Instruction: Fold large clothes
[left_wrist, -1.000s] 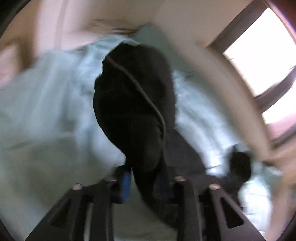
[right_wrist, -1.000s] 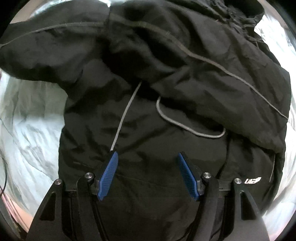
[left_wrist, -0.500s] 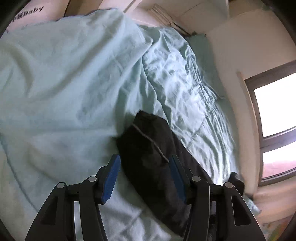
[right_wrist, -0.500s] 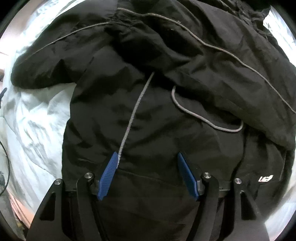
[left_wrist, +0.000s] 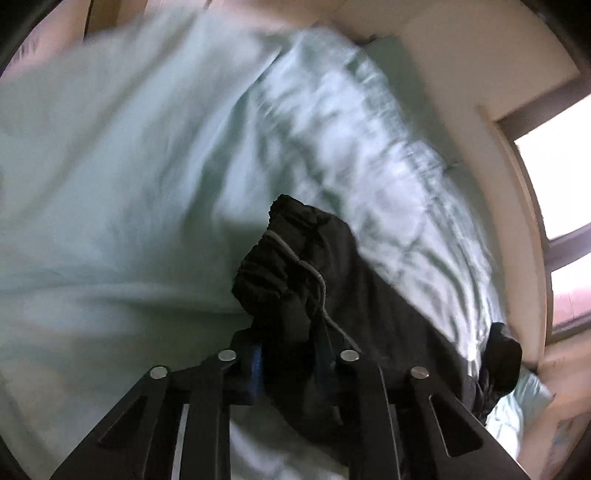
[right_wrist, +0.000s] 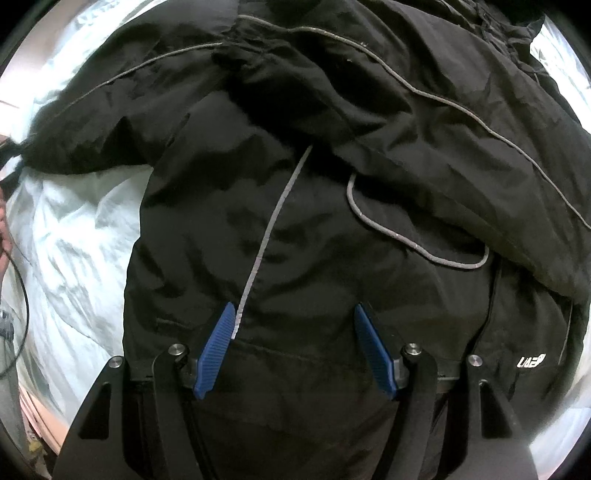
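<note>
Left gripper (left_wrist: 291, 354): your jaws have just been closing and now pinch the sleeve (left_wrist: 295, 266).
Right gripper (right_wrist: 295, 347): spread wide, empty, directly above the jacket (right_wrist: 332, 240).
Jacket: flat on bedding (left_wrist: 129, 184).
Advice: lift slowly, lay sleeve across body, avoid bunching.

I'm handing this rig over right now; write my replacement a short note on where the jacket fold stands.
Left gripper: jaws have just been closing and now pinch the bunched sleeve end of the black jacket.
Right gripper: open, pointing down over the jacket's body, gripping nothing.
The jacket lies spread on the pale green bedding, one sleeve already laid across the chest.
Done: that sleeve crossed over, the other sleeve gripped.
Left: probably bring the gripped sleeve in over the body, then fold the body and smooth it.
</note>
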